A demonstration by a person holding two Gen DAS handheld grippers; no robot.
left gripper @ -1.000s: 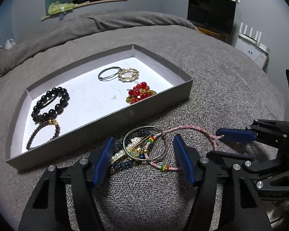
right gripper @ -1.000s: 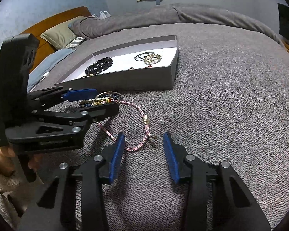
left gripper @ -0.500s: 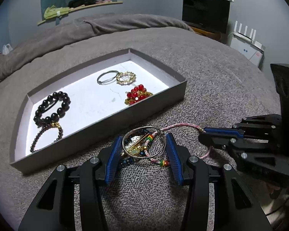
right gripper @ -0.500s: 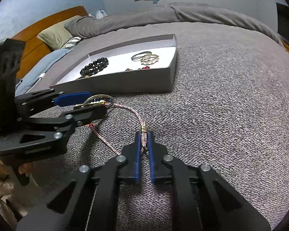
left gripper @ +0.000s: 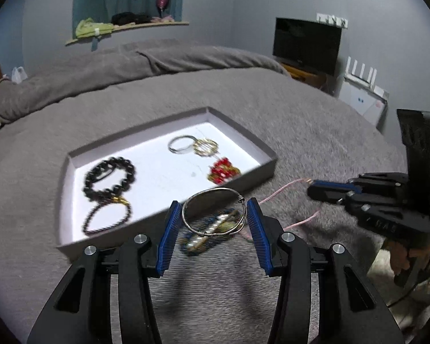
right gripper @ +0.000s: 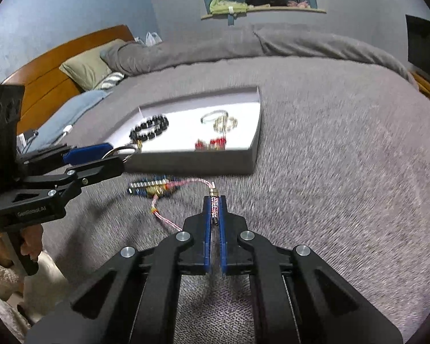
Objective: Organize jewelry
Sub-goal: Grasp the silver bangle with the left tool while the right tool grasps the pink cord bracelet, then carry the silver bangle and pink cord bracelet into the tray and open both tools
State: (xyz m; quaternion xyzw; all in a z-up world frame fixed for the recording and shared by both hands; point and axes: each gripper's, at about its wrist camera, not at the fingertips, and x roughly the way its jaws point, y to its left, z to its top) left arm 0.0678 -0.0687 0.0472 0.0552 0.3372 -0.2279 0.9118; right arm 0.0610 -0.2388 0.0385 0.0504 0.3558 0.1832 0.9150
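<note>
A bed [left gripper: 315, 132] covered by a grey blanket fills most of both views, with a rumpled grey duvet [right gripper: 272, 46] heaped along its far side. A shallow grey tray [left gripper: 252, 176] with a white floor is set on the blanket. Inside it lie a black bead bracelet [left gripper: 109, 177] and a thinner dark bead bracelet [left gripper: 106, 219] at the left end, and a plain metal ring [left gripper: 180, 144], a gold filigree ring [left gripper: 205, 146] and a red bead piece [left gripper: 223, 170] toward the right end.

Just in front of the tray's near wall, a small heap of jewellery [right gripper: 153, 188] — blue beads, pearls and gold parts — is left on the blanket.

The left gripper [left gripper: 210, 223] is held about half open, and a silver wire bangle [left gripper: 213, 215] is clamped between its two blue pads, one pad against each side; the bangle is raised off the blanket, above the heap and in front of the tray wall. Its jaws have just been closing onto that bangle.

The right gripper [right gripper: 214, 215] is closed almost completely on a pink braided cord [right gripper: 199, 183], pinched near its gold clasp — the cord's far end trails back into the heap, and a second strand runs along the blanket toward the gripper's left side.

A hand [left gripper: 401, 258] is seen wrapped around the right gripper's handle.
</note>
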